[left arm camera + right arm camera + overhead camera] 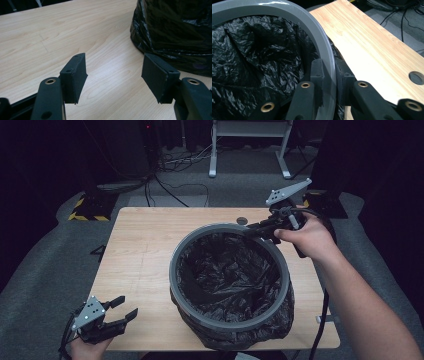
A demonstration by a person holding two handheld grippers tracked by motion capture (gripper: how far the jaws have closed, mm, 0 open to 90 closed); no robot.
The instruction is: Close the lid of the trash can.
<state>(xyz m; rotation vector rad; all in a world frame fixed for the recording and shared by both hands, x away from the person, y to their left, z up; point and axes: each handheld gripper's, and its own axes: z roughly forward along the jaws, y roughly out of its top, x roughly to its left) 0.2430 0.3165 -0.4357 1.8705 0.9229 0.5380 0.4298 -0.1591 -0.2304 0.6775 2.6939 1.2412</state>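
The high view is entered at its bottom left corner by the left gripper (120, 312), held just off the near left corner of the pale wood-grain rectangular table (145, 250); its jaws are parted with nothing between them, and the holding hand is cut off by the frame's lower edge. In the left gripper view bare tabletop is seen between the two black pads (75, 75), with the crumpled bag standing near, to the right and ahead.

Farther in, right of the table's middle, the round grey plastic bin (175, 270) is seen, lined with a crinkled black plastic bag (225, 275) that spills over the outside and bunches at the base. The bin's base and lower wall are hidden by that plastic.

At the bin's far right rim the right gripper (250, 231) is closed on the grey rim: in the right gripper view one jaw is set inside against the liner and the other outside, the rim (324, 47) clamped between them. Just beyond the bin a small round hole (242, 220) is cut in the tabletop.

Past the far edge, tangled black cables (165, 165) and a white metal frame (215, 155) are made out on grey carpet; the surroundings are too dark to read. No writing can be read anywhere.
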